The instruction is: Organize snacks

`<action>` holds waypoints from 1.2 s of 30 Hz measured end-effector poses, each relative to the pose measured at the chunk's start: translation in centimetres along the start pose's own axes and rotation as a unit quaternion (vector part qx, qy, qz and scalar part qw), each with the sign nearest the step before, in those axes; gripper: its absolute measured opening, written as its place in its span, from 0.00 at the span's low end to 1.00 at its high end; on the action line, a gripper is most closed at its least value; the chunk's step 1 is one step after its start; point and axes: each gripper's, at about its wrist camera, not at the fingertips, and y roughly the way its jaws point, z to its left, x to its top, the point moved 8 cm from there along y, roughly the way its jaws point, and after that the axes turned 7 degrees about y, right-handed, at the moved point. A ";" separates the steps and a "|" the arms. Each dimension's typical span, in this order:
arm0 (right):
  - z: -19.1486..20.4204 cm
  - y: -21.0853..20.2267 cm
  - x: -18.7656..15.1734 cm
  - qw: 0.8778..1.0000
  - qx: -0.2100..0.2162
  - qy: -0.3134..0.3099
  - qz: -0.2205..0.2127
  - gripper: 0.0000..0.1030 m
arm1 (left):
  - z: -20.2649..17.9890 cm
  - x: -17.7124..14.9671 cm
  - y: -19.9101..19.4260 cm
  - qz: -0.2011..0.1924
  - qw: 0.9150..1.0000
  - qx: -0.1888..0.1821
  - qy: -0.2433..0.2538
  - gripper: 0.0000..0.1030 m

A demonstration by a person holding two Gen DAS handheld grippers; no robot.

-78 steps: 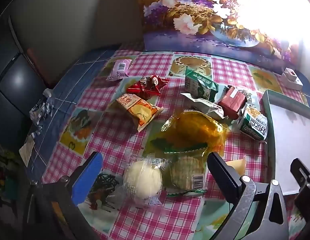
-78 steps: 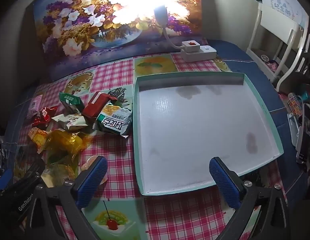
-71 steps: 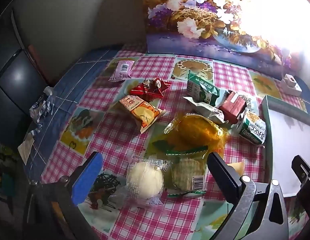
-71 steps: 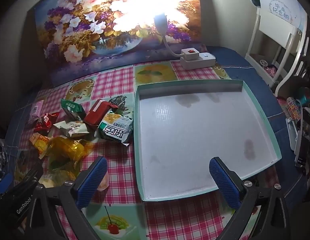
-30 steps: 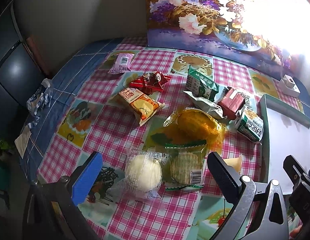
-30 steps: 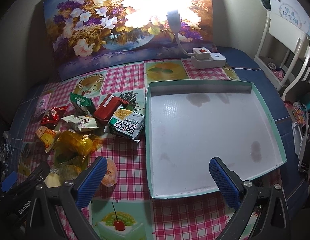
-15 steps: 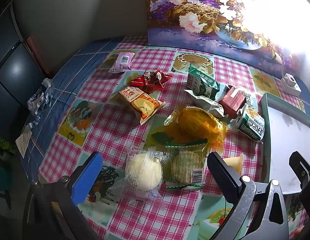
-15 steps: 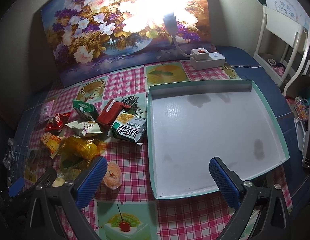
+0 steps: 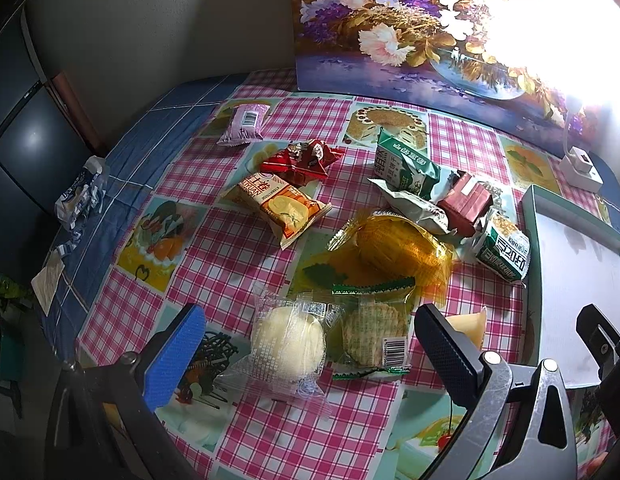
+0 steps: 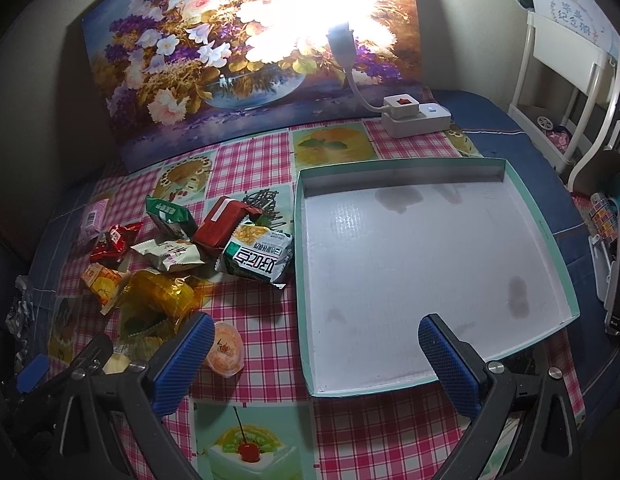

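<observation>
Several wrapped snacks lie on the checked tablecloth. My left gripper (image 9: pixel 310 344) is open above a clear-wrapped white bun (image 9: pixel 288 344) and a round cracker pack (image 9: pixel 370 332). Beyond them lie a yellow-wrapped cake (image 9: pixel 398 248), an orange packet (image 9: pixel 282 208), a red packet (image 9: pixel 302 158) and a pink packet (image 9: pixel 244 120). A green-and-white packet (image 10: pixel 258 258) lies beside the teal-rimmed white tray (image 10: pixel 548 236). My right gripper (image 10: pixel 310 354) is open, hovering over the tray's near left corner. An orange jelly cup (image 10: pixel 226 348) sits by its left finger.
A flower painting (image 10: pixel 246 60) leans against the back wall. A white power strip (image 10: pixel 414 118) with a lamp stands behind the tray. A white chair (image 10: pixel 566 80) is at the right. A crumpled wrapper (image 9: pixel 80 196) lies at the table's left edge.
Both cameras drifted slightly; the right gripper shifted a little left, bringing the jelly cup into view beside its left finger. Nothing was taken hold of. Both grippers stay open.
</observation>
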 end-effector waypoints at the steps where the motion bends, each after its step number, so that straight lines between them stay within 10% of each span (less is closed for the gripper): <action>1: 0.0 0.0 0.0 1.000 0.000 0.000 0.000 1.00 | 0.0 0.0 0.0 0.000 1.000 0.000 0.000 1.00; 19: 0.3 0.2 -0.1 1.000 -0.008 -0.006 0.001 1.00 | 0.2 -0.3 0.4 0.009 1.000 -0.009 -0.008 1.00; 36: 6.8 6.6 -4.4 0.989 0.000 -0.128 0.079 1.00 | 4.8 -3.3 6.1 0.095 0.990 -0.007 -0.105 1.00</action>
